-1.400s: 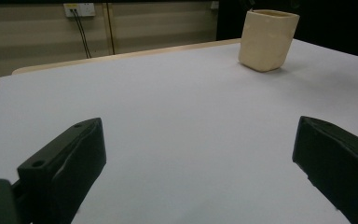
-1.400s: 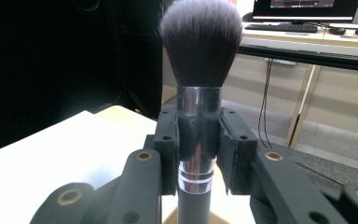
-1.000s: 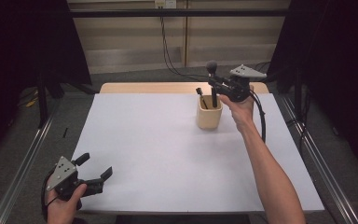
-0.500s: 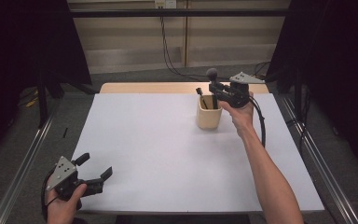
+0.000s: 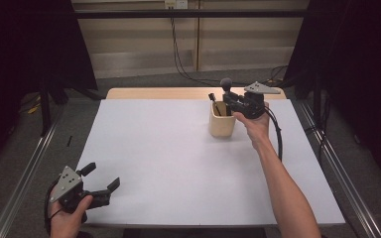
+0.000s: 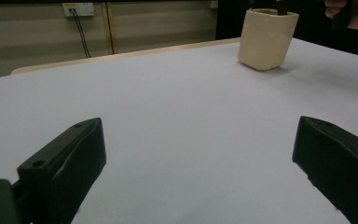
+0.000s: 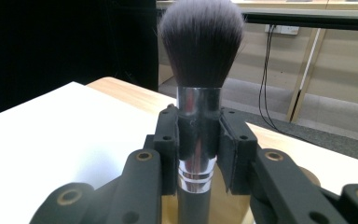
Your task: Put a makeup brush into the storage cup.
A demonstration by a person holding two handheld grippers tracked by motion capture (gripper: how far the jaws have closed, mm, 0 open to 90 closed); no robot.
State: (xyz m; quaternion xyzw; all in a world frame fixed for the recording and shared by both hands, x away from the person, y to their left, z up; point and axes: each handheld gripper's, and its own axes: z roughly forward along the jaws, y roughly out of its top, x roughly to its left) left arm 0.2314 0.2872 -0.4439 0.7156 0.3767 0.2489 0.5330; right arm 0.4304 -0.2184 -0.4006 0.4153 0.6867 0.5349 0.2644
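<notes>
While the white paper-covered table (image 5: 178, 163) stretches smooth and matte under the lamps, a person's right gripper (image 5: 234, 102) holds a makeup brush (image 7: 199, 93) upright directly above a cream, square-sided holder with rounded corners (image 5: 222, 125) that stands toward the far right of the sheet. The jaws are clenched on the brush's polished silver ferrule, its dense dark bristles forming a soft dome above, its dark handle pointing down into the holder, where other dark-handled tools (image 5: 213, 103) lean against the rim. The left gripper (image 5: 100, 184) rests released at the near left corner, its black jaws spread wide over bare paper, well apart from the holder (image 6: 266, 38). The likely hazard: the slick metal ferrule could slip between the hard pads, or the handle could catch on the rim or on the tools inside and tip the light-looking holder, should the brush come down off-centre
</notes>
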